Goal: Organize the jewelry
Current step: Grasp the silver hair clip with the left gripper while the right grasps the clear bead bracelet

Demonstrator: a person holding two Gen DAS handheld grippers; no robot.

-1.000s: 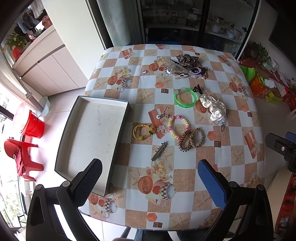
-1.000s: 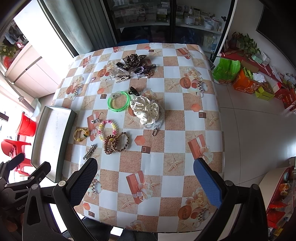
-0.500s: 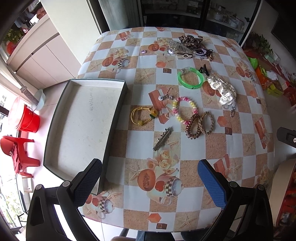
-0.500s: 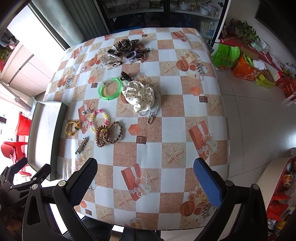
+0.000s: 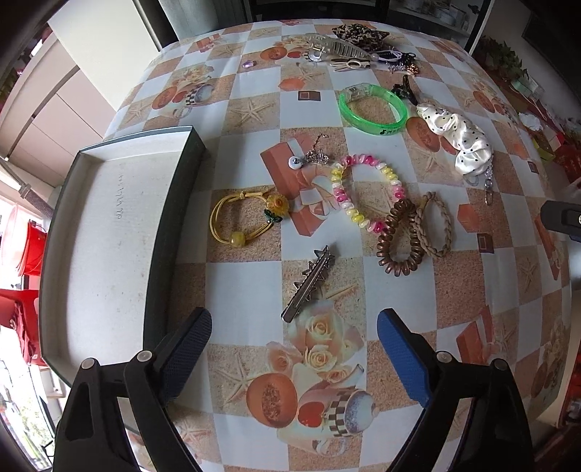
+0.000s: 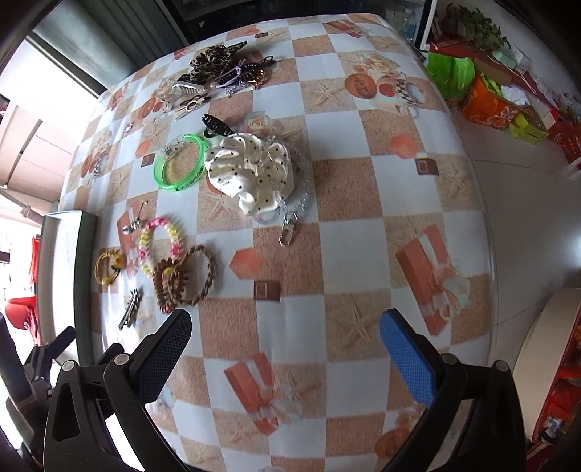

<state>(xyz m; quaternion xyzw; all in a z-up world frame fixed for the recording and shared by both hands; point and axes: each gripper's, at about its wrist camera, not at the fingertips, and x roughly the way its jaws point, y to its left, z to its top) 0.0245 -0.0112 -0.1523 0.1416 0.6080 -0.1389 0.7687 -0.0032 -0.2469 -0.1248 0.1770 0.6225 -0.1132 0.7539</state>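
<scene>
Hovering above the checked tablecloth, your left gripper has its jaws wide but closing, with nothing pressed between them; the spiked metal hair clip lies on the cloth just ahead of the gap, untouched. Your right gripper also stands spread wide over a bare patch of cloth, holding nothing. To the left of the clip you have the shallow grey tray, its pale floor bare, one corner reaching toward the middle of the table. Near the tray's wall lies the yellow cord bracelet with a small sunflower charm. Beyond it sits a silver charm, and beside that the pink and yellow beaded bracelet. That bracelet touches the brown spiral hair tie, which overlaps the braided tan band. Farther out you can see the green bangle, with the cream polka-dot scrunchie just beside it and a metal clasp hanging off its near end. At the far edge of the table a heap of clips and hair ties is bunched together, including a leopard-print piece; in the right wrist view a black claw clip rests between that heap and the scrunchie.
</scene>
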